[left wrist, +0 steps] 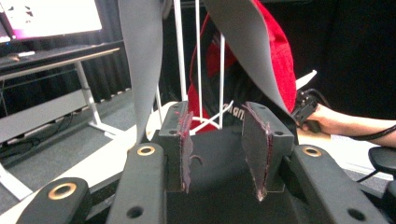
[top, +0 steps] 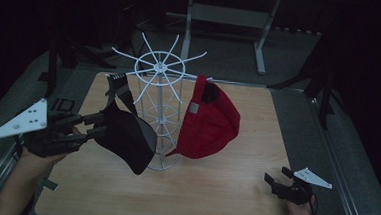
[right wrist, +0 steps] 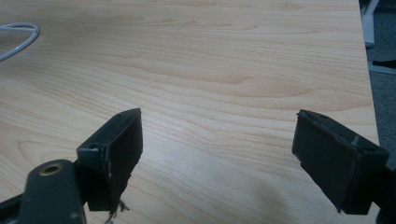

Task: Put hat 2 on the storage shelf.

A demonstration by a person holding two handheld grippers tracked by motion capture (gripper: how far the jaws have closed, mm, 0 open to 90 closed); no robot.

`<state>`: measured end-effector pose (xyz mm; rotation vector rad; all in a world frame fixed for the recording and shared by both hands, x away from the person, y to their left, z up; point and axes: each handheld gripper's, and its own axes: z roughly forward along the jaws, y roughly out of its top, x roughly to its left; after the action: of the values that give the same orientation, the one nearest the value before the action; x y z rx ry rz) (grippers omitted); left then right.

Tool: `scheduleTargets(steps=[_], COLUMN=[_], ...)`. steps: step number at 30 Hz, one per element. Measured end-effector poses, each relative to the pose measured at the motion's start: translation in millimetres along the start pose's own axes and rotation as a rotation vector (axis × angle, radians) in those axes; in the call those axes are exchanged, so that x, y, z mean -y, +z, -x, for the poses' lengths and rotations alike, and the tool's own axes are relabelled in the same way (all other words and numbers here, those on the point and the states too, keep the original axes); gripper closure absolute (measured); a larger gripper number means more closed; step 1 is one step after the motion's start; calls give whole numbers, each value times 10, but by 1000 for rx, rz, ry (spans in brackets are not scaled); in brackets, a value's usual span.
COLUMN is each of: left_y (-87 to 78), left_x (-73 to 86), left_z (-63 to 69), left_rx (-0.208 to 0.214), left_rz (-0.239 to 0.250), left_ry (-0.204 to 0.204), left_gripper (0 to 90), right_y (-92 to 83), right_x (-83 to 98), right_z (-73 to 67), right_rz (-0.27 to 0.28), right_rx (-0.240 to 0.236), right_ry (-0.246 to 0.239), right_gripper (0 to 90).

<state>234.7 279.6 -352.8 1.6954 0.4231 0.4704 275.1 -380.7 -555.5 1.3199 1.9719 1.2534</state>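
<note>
High view: we found it dim, the far room nearly black, only the table [top: 213, 189] lit from above | left gripper view: we saw a glaring bright screen [left wrist: 51, 16] far left, near jaws soft | right gripper view: we had even light, sharp wood grain, blurred near jaws, faint shadow between them.
</note>
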Motion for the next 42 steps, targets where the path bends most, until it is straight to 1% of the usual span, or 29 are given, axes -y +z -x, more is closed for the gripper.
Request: scheduleTargets(steps=[2,5,10,12,13,15,19,22,24,26,28,29,31,33,36,38,40,42], left_y=[-3,-6,6,10,11,4,-8,-10,-14,-13,-15,-12,3,17,30,42,49,53], left_x=[55,152,299,350,383,421,506,578,636,703,784,824,907,1007,1139,1227,1303,1389], left_z=[-3,-10,3,0,-6,-11,-8,6,18,30,35,35,38,44,59,74,86,96], left_rx=[-20,-33,-32,-45,-44,-50,-47,-54,-68,-84,-85,-92,-102,-125,-132,-134,-141,-143], left_rz=[-10,-20,-26,-38,-37,-36,-33,-46,-62,-84,-90,-99,-116,-136,-134,-142,-160,-164], left_ry=[-7,-27,-41,-43,-53,-58,-79,-83,-81,-79,-95,-97,-115,-127,-151,-162,-167,-178], left_gripper=[625,625,625,625,624,624,624,615,615,615,615,615,615,615,611,610,610,610], right_y=[-1,-3,-1,-1,0,-1,-1,1,1,0,-1,-1,-1,-1,-2,-3,-1,1], right_x=[1,2,0,1,0,1,1,0,0,0,1,1,1,0,1,1,0,0], right_z=[3,5,3,5,5,5,6,3,2,2,2,1,0,-3,-4,-4,-4,-3], right_rz=[2,4,-1,0,0,1,1,-2,-1,0,1,1,1,0,2,1,0,-2], right_rx=[0,0,0,0,0,0,-1,0,0,0,1,1,3,4,6,7,8,5], right_ry=[1,4,5,6,6,5,6,4,2,1,2,2,1,0,0,1,0,0], right_gripper=[162,162,162,162,162,162,162,162,162,162,162,162,162,162,162,162,162,162])
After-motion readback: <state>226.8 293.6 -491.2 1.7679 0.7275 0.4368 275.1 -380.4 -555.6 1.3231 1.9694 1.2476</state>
